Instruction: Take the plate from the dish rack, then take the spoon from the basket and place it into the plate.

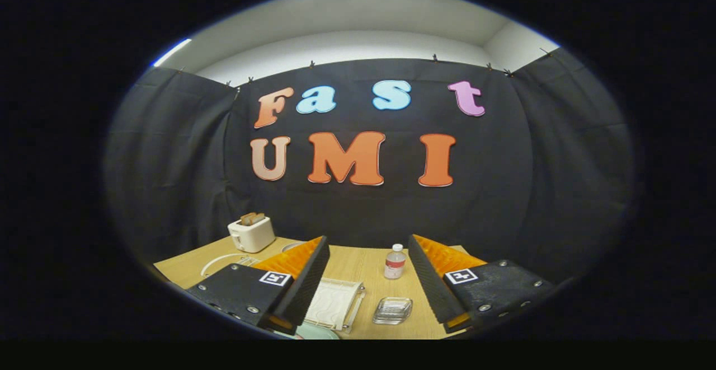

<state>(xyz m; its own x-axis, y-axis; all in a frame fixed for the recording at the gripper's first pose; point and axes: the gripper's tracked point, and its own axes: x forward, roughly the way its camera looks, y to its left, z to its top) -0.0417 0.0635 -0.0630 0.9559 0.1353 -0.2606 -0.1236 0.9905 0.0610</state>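
Gripper view shows you the claw [369, 280] spread wide, its two fingers far apart and holding nothing, raised above the wooden table [366, 266].

What may go wrong from here, in my judgement: you are looking mostly at the wall, so the things you need lie low between the fingers and partly under them. If you go down without tilting first, the left finger [305, 283] may strike the white dish rack [335, 303], because the rack sits just beside and partly behind this finger. Its wire edge could catch the finger and the whole rack could slide. A pale green rim, probably the plate [316, 333], appears just below the rack, close to the left finger, but so little of it is visible that I cannot tell if it stands in the rack or lies beside it. To close on it blind would risk a weak pinch on the rim, and the plate could slip.

The small glass dish [392, 310] lies between the fingers, nearer to the right finger [433, 283], and the little bottle [395, 262] stands beyond it; a wide sweep could knock the bottle over. The toaster [251, 233] is well apart, beyond the left finger. I cannot make out the basket and the spoon, so you must find them before the second step.
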